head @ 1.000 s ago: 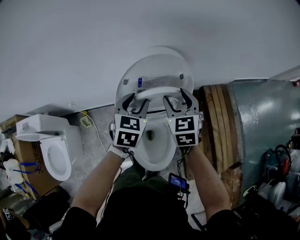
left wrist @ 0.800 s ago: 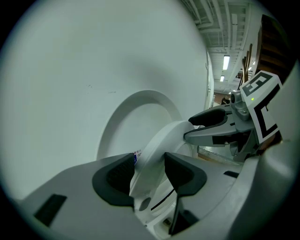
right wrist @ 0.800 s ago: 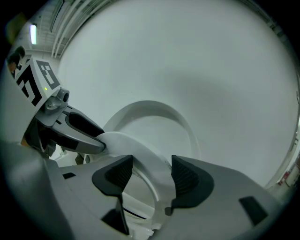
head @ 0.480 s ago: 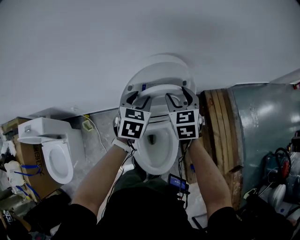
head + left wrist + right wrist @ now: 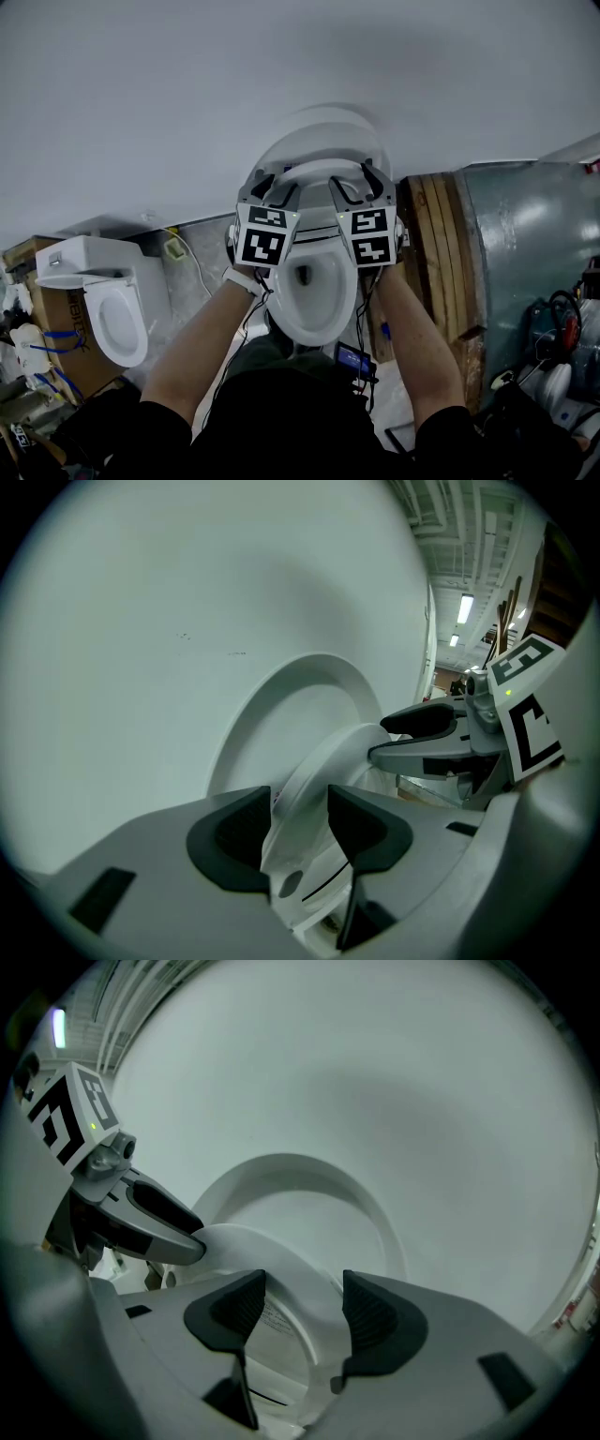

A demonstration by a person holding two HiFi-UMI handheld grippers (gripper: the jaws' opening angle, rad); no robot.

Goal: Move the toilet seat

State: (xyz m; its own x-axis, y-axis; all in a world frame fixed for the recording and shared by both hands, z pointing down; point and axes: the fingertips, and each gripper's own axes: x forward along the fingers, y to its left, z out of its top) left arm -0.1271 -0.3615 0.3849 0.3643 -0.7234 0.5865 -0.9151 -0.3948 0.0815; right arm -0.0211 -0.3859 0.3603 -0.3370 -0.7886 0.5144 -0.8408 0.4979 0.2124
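The toilet seat (image 5: 317,169) has swung up off the bowl (image 5: 314,295) and now stands almost against the raised lid (image 5: 323,127), so I judge the lift nearly done. My left tool (image 5: 298,822) and right tool (image 5: 298,1309) each clamp its rim, jaws fairly wide. The wall (image 5: 281,66) behind the lid ends the travel; wooden boards (image 5: 436,244) crowd my right.

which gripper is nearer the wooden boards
Right. The right gripper grips the toilet seat on the side toward the wooden boards; the left gripper grips its far side.
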